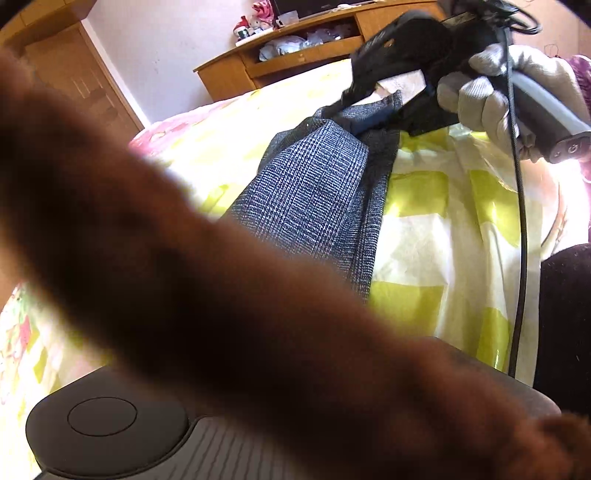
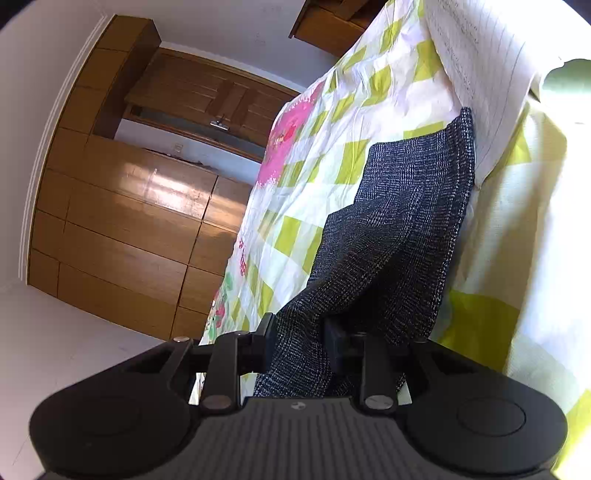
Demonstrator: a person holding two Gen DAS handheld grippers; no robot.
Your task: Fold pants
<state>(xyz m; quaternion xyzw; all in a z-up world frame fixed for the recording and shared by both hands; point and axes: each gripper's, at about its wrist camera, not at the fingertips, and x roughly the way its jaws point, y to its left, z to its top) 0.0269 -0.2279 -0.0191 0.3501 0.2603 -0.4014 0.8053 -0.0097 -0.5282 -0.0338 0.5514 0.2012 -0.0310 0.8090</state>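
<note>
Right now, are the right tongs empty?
No, the right tongs are shut on the pants, whose fabric runs between the fingers.

Yellow-green checked bedsheet (image 2: pixel 369 122) with pink floral patch (image 2: pixel 284 140), wooden wardrobe (image 2: pixel 122 229), wooden shelf unit (image 1: pixel 280 48) holding soft toys (image 1: pixel 255 22)

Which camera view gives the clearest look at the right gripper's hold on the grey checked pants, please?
The right wrist view: the right gripper has both fingers closed on the grey checked pants, close and unobstructed. The left wrist view shows that gripper only from afar, pinching the pants' far end, behind a blurred brown shape.
</note>
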